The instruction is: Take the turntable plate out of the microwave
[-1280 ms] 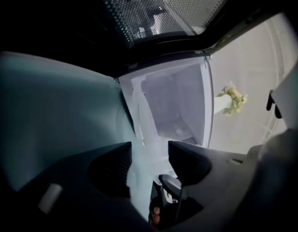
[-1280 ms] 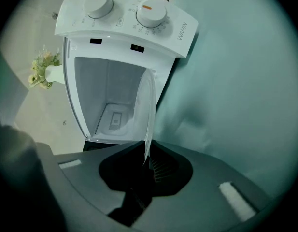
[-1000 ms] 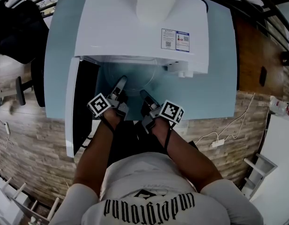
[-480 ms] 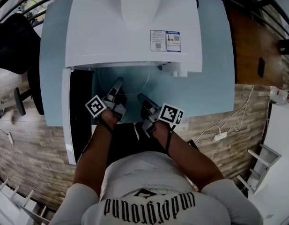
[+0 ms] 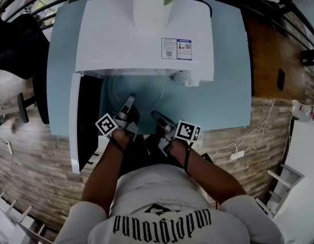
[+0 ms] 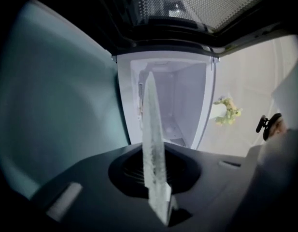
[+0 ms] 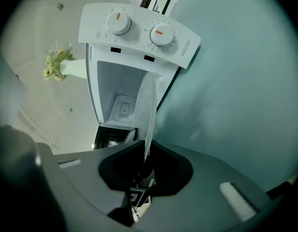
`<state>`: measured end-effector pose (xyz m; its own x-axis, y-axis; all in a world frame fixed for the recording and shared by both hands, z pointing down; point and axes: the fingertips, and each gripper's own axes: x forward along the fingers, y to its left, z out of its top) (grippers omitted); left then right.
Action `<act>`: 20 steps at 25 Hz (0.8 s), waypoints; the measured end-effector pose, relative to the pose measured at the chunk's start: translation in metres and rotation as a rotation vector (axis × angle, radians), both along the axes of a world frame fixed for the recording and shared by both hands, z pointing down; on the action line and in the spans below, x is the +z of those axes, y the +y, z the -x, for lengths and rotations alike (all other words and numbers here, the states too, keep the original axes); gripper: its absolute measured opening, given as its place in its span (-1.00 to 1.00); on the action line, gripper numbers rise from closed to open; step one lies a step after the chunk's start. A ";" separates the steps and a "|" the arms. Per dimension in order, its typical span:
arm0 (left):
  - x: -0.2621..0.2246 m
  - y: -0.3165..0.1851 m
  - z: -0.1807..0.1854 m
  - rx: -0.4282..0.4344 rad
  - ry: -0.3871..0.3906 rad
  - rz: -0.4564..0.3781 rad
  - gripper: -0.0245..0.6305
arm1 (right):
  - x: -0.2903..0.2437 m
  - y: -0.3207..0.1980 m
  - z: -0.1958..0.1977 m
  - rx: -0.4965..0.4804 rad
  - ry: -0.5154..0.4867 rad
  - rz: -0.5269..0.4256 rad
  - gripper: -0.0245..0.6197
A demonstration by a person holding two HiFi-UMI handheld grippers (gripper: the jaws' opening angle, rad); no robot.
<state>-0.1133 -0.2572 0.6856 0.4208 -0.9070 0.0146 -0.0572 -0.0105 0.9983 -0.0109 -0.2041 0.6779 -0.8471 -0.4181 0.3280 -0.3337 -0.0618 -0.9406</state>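
Observation:
The clear glass turntable plate [image 5: 141, 91] lies half out of the white microwave [image 5: 141, 39], whose door [image 5: 85, 121] stands open to the left. My left gripper [image 5: 130, 100] has the plate's near rim between its jaws, which are closing on it. My right gripper [image 5: 154, 116] is shut on the rim a little to the right. In the left gripper view the plate [image 6: 152, 139] runs edge-on from my left gripper [image 6: 157, 190] toward the open cavity [image 6: 180, 100]. In the right gripper view the plate [image 7: 148, 112] rises edge-on out of my right gripper [image 7: 145, 170], below the two-knob panel [image 7: 139, 30].
The microwave stands on a pale blue table [image 5: 225, 93]. A white vase with greenery [image 5: 152, 4] sits on top of it. A black chair [image 5: 19, 39] is at the far left. A white cable and plug strip [image 5: 237, 154] lie on the wooden floor at the right.
The left gripper's jaws have come together on the plate's rim. Both grippers have drawn back toward the person, and more of the plate now shows in front of the microwave.

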 end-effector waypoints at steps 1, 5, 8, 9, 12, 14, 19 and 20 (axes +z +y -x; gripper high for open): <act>-0.002 0.003 -0.001 -0.006 -0.001 -0.003 -0.69 | -0.003 0.002 -0.001 -0.012 -0.002 -0.006 -0.80; -0.017 0.018 -0.005 -0.027 -0.003 -0.017 -0.69 | -0.017 0.014 -0.006 -0.053 -0.009 -0.026 -0.80; -0.031 0.027 -0.007 -0.050 -0.011 -0.030 -0.69 | -0.029 0.021 -0.009 -0.090 -0.018 -0.044 -0.80; -0.037 0.030 -0.008 -0.059 -0.010 -0.034 -0.69 | -0.034 0.023 -0.010 -0.101 -0.020 -0.053 -0.80; -0.054 0.039 -0.010 -0.091 -0.002 -0.047 -0.69 | -0.051 0.027 -0.014 -0.132 -0.025 -0.087 -0.80; -0.067 0.045 -0.013 -0.113 0.009 -0.057 -0.69 | -0.064 0.032 -0.018 -0.152 -0.029 -0.104 -0.80; -0.091 0.067 -0.025 -0.129 0.005 -0.066 -0.69 | -0.088 0.050 -0.031 -0.191 -0.028 -0.129 -0.80; -0.094 0.069 -0.025 -0.127 -0.001 -0.069 -0.69 | -0.091 0.051 -0.032 -0.196 -0.028 -0.139 -0.80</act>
